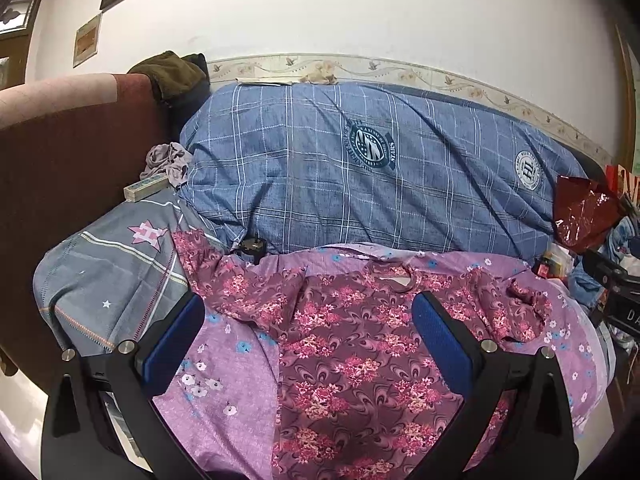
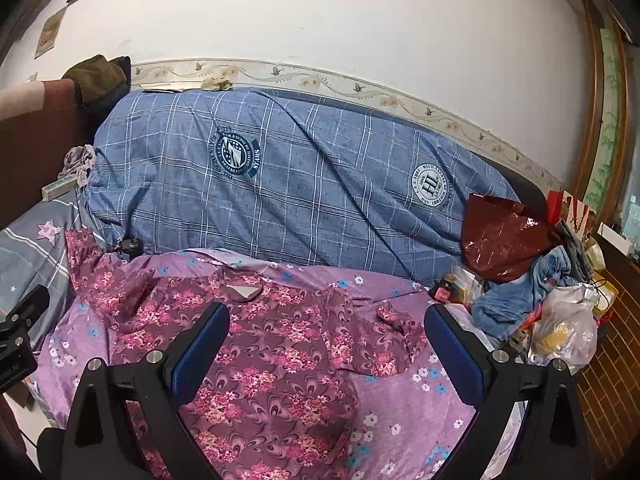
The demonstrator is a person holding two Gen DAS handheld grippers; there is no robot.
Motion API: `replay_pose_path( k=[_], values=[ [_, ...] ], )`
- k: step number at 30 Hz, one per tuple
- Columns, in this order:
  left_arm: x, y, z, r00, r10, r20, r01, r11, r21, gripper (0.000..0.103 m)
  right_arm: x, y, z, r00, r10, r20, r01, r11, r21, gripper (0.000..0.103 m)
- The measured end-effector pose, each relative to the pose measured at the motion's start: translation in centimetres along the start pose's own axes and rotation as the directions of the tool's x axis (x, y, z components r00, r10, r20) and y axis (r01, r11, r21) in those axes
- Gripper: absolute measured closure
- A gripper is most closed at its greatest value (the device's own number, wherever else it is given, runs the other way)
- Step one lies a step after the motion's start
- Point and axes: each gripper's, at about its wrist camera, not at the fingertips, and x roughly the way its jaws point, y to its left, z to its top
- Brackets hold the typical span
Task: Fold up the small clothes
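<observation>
Floral shirt [image 1: 352, 344] flat, claws apart

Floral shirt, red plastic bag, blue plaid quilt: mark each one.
floral shirt [image 1: 352, 360], left wrist view, chest panel.
red plastic bag [image 2: 500, 236], right wrist view, glossy front.
blue plaid quilt [image 2: 300, 200], right wrist view, middle between the two crests.

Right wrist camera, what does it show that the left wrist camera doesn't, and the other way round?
Only the right wrist view shows the clear plastic bag and brick-patterned surface at the bed's right end, and most of the blue denim garment.

Only the left wrist view shows the grey pillow's pink star whole and more of the maroon headboard.

Both show the maroon floral shirt spread flat on the purple flowered sheet, the blue plaid quilt, the red plastic bag, and an open left gripper and right gripper holding nothing.
</observation>
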Motion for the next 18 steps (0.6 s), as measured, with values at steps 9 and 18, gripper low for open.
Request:
replay_pose_path(
  k=[9,18],
  values=[
    [-0.85,0.65,0.16,1.000,0.000,0.017,0.000,1.000,-0.011,0.000,-0.95,-0.09,0.53,1.000,-0.001,0.011,0.001,1.000,-0.002,0.004],
    [-0.29,-0.11,0.40,1.000,0.002,0.006,-0.002,1.000,0.011,0.000,-0.54,-0.19,0.64,1.000,0.001,-0.002,-0.001,1.000,0.000,0.004]
  ],
)
